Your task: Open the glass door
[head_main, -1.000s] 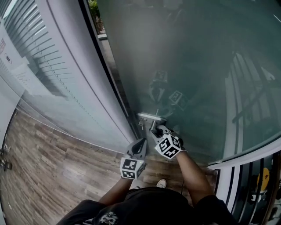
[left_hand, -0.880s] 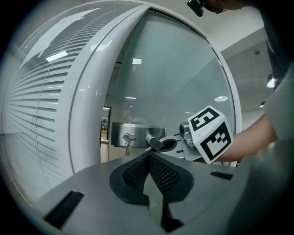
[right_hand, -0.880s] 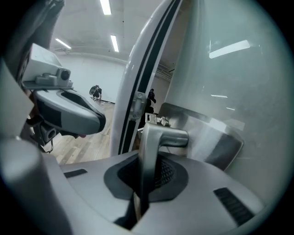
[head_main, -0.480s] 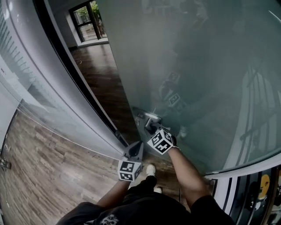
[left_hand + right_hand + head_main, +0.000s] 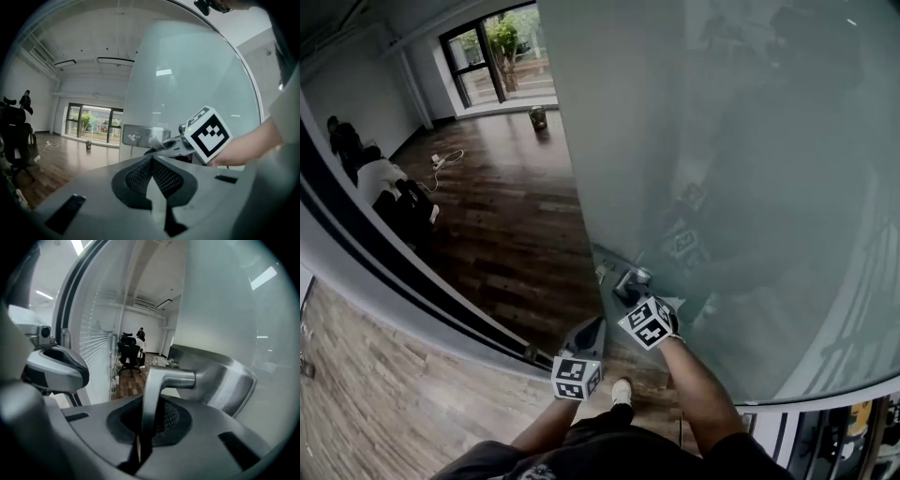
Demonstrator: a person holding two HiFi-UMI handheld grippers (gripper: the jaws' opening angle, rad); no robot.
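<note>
The frosted glass door (image 5: 722,141) stands swung open, and its free edge runs down to a metal lock plate (image 5: 614,272). My right gripper (image 5: 636,298) is shut on the silver lever handle (image 5: 632,278). In the right gripper view the handle (image 5: 157,390) runs down between the pads, clamped at my right gripper (image 5: 146,423). My left gripper (image 5: 589,330) hangs just left of it and lower, clear of the door. Its pads (image 5: 140,171) meet with nothing between them, and the door (image 5: 187,89) fills the view ahead.
Past the doorway lies a dark wood floor (image 5: 506,216). On it are black office chairs (image 5: 403,202), a cable (image 5: 445,159) and a small can (image 5: 538,117) by a far window (image 5: 502,52). The dark door frame (image 5: 384,262) crosses at left. A person's shoe (image 5: 622,391) is below.
The door has swung far open and now shows the room behind it. Both grippers moved along with the handle, and the right one kept its hold.
</note>
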